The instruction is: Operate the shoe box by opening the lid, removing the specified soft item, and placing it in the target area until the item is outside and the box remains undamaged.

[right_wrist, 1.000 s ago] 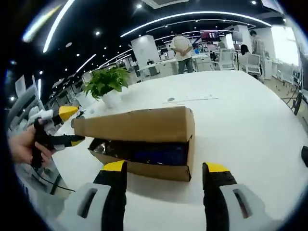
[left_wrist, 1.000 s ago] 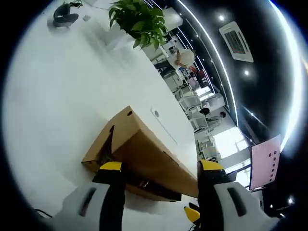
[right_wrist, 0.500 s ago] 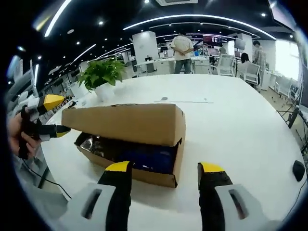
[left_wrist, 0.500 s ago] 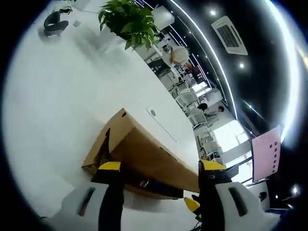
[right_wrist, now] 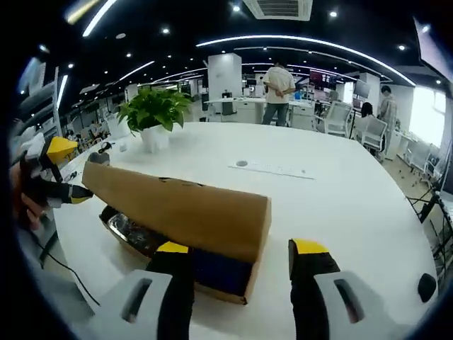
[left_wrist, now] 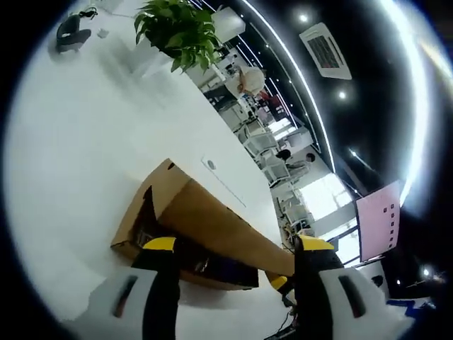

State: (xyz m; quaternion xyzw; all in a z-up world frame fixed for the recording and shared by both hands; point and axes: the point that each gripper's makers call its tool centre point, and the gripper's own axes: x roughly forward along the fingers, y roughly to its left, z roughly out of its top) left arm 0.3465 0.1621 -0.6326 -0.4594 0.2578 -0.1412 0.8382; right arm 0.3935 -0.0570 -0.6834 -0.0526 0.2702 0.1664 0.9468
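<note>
In the right gripper view, the left gripper [right_wrist: 60, 170] sits at 9 o'clock, jaws apart beside the raised lid's [right_wrist: 177, 210] end. The box [right_wrist: 212, 273] lies centre on the white table [right_wrist: 340, 212], dark blue contents [right_wrist: 216, 269] inside. The plant [right_wrist: 154, 110] stands at 11 o'clock. The right gripper [right_wrist: 241, 249] is wide at 6 o'clock, holding nothing.

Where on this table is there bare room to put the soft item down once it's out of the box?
Bare tabletop lies to the right of the box, up to the mouse at the edge, and between the box and the plant. It is crowded at the box's left end, where the left claw is at the lid.
</note>
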